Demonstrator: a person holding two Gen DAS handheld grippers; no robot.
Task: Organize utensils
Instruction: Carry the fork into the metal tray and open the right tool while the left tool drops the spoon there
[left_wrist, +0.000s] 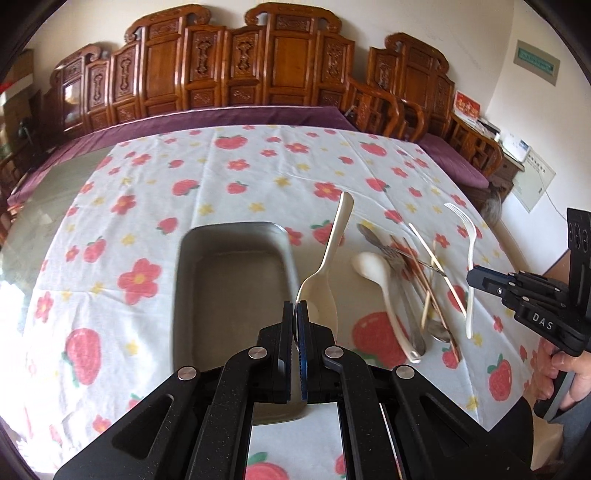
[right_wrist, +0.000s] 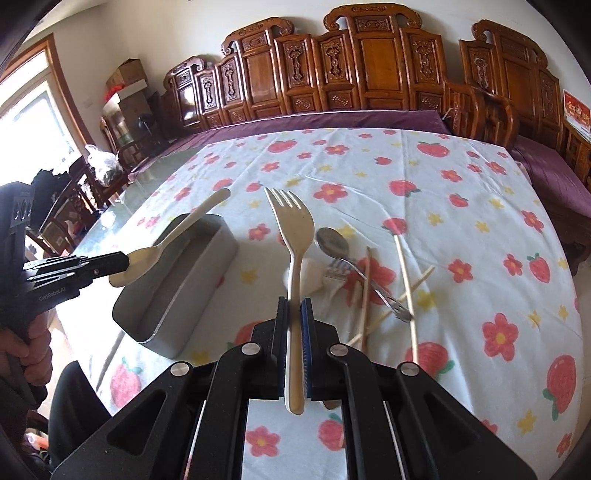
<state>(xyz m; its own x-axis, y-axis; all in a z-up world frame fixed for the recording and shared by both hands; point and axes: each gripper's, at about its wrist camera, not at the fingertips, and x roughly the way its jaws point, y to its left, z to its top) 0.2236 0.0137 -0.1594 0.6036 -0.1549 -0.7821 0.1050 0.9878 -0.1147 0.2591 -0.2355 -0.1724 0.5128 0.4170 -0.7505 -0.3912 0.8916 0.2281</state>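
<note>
The left tongs (left_wrist: 294, 308) are clenched on the bowl of a smooth cream plastic spoon (left_wrist: 328, 258), held above the rim of a rectangular, round-cornered steel tray (left_wrist: 184, 295) on the flower-printed cloth surface (left_wrist: 129, 184). Further right, the right tongs (right_wrist: 295, 306) grasp a cream plastic fork (right_wrist: 291, 229) by its handle, over the loose heap of metal cutlery and thin wooden chopsticks (right_wrist: 404, 280).

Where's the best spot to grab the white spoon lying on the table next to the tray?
Probably its neck, just behind the bowl. The white spoon lies flat, with bare cloth on the side toward the tray, while a metal fork crowds its other side and the handle end. So come straight down from above and pinch across the neck.
</note>
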